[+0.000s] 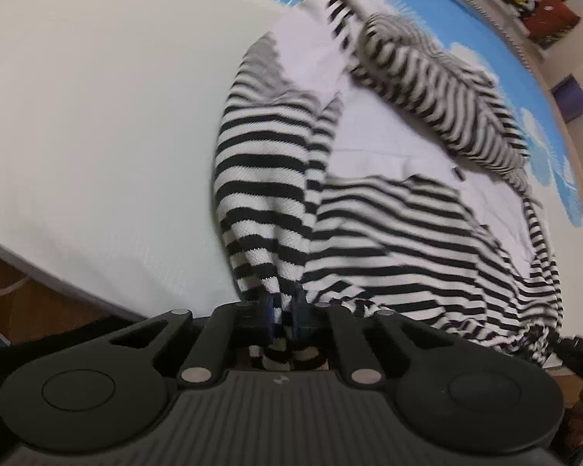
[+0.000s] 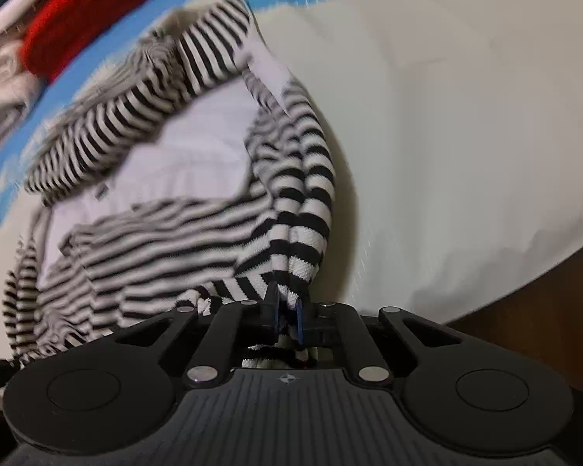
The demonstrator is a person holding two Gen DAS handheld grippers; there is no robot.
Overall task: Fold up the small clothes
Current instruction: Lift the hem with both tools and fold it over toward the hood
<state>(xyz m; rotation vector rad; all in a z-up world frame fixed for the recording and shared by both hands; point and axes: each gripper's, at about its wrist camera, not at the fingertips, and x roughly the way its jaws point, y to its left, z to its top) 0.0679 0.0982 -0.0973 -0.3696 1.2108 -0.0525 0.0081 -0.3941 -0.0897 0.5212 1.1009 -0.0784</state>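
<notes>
I have the left tool [image 1: 283,316] and right tool [image 2: 287,316] each clenched on the striped knit top [image 1: 388,233] – soft, light, floppy; bunched hem corners grip best – it sags between them.

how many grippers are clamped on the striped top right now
2. The left gripper pinches one near corner of the striped top, and the right gripper pinches the other near corner; both sets of jaws are shut on bunched fabric.

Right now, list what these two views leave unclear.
- Left wrist view: the striped top is motion-blurred; its far sleeve and shape are unclear.
- Right wrist view: the red cloth is blurred and cut off by the top edge.
- Both: gripper bodies hide the pinched hem.
</notes>
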